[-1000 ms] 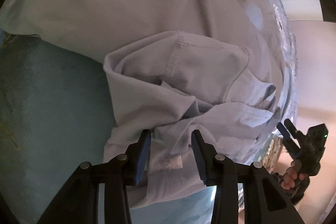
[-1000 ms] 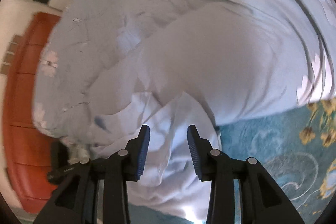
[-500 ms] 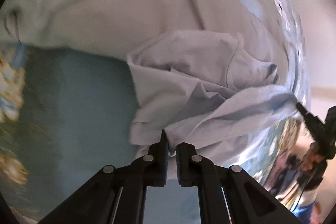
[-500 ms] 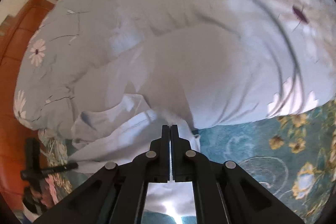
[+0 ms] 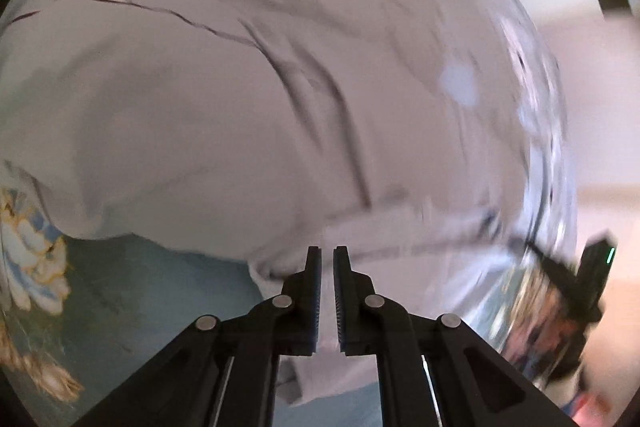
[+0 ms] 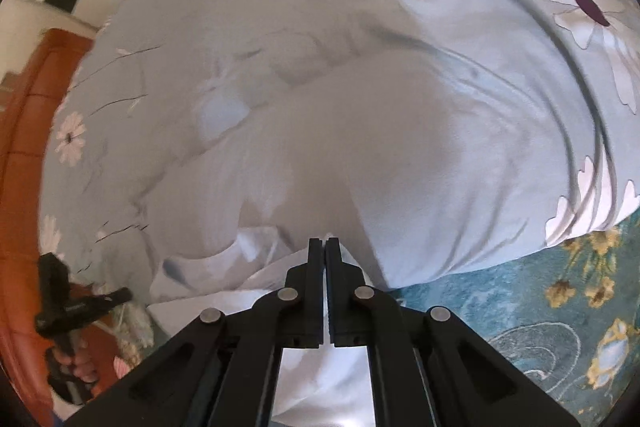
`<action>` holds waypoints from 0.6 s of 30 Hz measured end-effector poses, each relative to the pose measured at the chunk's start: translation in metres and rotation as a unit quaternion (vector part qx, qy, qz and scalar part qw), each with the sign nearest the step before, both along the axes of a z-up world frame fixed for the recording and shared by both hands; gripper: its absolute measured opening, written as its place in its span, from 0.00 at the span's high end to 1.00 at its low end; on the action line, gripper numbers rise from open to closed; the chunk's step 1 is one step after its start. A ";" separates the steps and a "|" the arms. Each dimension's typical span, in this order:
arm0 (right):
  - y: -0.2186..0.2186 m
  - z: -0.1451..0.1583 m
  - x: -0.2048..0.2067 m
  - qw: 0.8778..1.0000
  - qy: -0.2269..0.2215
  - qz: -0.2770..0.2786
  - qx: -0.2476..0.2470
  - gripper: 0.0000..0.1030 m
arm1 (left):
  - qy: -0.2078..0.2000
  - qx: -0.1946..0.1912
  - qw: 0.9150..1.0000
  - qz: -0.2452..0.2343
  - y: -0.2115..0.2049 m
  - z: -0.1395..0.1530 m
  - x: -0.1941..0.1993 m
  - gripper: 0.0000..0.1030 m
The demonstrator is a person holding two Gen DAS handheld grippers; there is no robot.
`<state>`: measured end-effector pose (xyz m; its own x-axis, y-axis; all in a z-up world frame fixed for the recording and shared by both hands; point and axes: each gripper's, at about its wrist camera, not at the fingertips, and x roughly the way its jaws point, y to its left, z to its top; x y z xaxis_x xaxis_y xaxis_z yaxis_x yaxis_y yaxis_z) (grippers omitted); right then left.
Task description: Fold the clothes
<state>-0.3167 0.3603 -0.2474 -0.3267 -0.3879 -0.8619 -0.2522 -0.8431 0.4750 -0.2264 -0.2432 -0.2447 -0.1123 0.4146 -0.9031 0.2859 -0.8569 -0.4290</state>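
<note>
A pale blue-white garment [image 5: 400, 251] hangs stretched between my two grippers, just above the bed. My left gripper [image 5: 327, 259] is shut on one edge of it; the cloth runs off to the right, blurred by motion. My right gripper [image 6: 324, 247] is shut on another edge of the garment [image 6: 240, 287], which drapes down and left below the jaws. The left gripper [image 6: 80, 307] shows at the lower left of the right wrist view. The right gripper [image 5: 576, 279] shows at the right edge of the left wrist view.
A grey-blue quilt [image 6: 360, 87] with daisy prints bulges behind the garment and fills most of both views [image 5: 240, 87]. A teal floral bedsheet [image 6: 520, 299] lies under it, also in the left wrist view [image 5: 140, 291]. A reddish wooden headboard [image 6: 24, 147] stands at the left.
Both grippers closed on the garment between one second and half a second ago. Since then they have lifted it, and the cloth is pulled taut between them.
</note>
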 end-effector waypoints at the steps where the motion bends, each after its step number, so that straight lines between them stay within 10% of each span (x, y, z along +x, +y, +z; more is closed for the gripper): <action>1: -0.001 0.002 0.004 1.000 0.003 0.008 0.005 0.98 | 0.006 -0.012 1.000 -0.017 0.004 -0.002 0.006 0.82; 4: -0.002 0.007 0.016 0.999 0.012 0.030 0.017 0.98 | 0.025 -0.050 0.996 -0.067 0.017 -0.007 0.024 0.56; 10: 0.004 0.000 0.034 0.999 0.007 0.018 0.034 0.91 | 0.035 -0.066 0.994 -0.077 0.032 -0.023 0.037 0.52; 13: 0.009 -0.012 0.039 1.000 -0.010 0.003 0.017 0.91 | 0.042 -0.069 0.994 -0.071 0.035 -0.023 0.039 0.56; 16: 0.007 -0.017 0.043 1.000 -0.014 0.003 0.018 0.91 | 0.040 -0.101 0.990 -0.091 0.062 -0.019 0.038 0.97; 18: 0.006 -0.019 0.045 1.000 -0.016 0.005 0.018 0.91 | 0.052 -0.113 0.986 -0.108 0.066 -0.007 0.044 0.97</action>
